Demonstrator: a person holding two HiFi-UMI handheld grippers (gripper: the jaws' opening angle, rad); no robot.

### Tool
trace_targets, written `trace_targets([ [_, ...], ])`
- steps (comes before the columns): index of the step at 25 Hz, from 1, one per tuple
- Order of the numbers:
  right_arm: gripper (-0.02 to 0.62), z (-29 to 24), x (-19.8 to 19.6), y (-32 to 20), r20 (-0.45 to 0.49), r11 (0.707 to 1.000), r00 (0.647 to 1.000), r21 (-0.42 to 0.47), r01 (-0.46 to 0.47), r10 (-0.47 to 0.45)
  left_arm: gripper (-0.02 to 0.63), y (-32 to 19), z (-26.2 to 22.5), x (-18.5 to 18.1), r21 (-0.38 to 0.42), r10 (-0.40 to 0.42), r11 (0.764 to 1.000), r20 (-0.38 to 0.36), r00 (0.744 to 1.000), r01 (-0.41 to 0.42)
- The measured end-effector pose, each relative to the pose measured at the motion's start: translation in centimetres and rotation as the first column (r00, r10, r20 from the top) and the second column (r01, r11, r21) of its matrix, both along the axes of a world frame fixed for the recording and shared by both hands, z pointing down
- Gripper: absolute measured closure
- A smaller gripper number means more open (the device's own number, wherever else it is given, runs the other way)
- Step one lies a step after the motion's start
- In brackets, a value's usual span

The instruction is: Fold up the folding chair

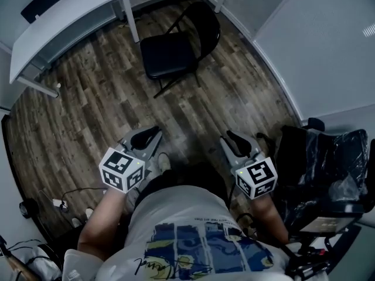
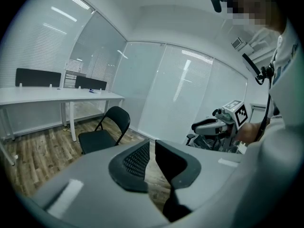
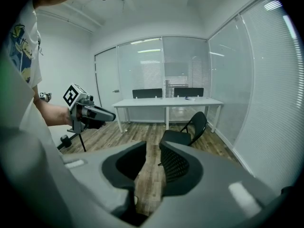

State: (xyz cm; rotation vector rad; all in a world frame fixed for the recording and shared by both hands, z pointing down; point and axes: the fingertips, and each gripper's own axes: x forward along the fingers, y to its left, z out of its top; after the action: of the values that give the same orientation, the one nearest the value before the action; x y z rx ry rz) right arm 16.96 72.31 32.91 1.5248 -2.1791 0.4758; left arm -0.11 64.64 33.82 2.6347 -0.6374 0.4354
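Head view shows the black folding chair [image 1: 170,54] standing unfolded on the wood floor [image 1: 94,110], well ahead of both claws, with a white table [image 1: 64,22] just beyond it; the left claw [image 1: 150,136] has its jaws only a sliver apart, nothing between them; the right claw [image 1: 235,139] gapes a little wider, also empty; both are held near the person's waist, side by side.

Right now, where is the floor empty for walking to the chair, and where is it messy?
The wood floor is bare between the folding chair and the person, and left of the chair beside the white table. Black gear crowds the right; cables the lower left.
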Motion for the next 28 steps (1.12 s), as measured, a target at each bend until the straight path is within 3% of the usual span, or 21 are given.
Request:
trace_targets([
  [9,0.512,0.5,5.2,-6.8,0.014,0.998,0.998,-0.013,0.062,-0.062,0.560,-4.6,1.1,5.6,-0.036,-0.027,0.999,0.005,1.000,0.027],
  [19,0.512,3.6,15.3,-14.1,0.044,0.989,0.988,-0.029,0.147,-0.146,0.551,-10.5,2.3,16.1,0.000,-0.120,0.993,0.037,0.992,0.120],
  [28,0.502,5.5,16.1,-20.9,0.081,0.986,0.986,-0.067,0.154,-0.148,0.512,-15.6,4.5,14.9,-0.059,-0.183,0.981,0.057,0.982,0.186],
])
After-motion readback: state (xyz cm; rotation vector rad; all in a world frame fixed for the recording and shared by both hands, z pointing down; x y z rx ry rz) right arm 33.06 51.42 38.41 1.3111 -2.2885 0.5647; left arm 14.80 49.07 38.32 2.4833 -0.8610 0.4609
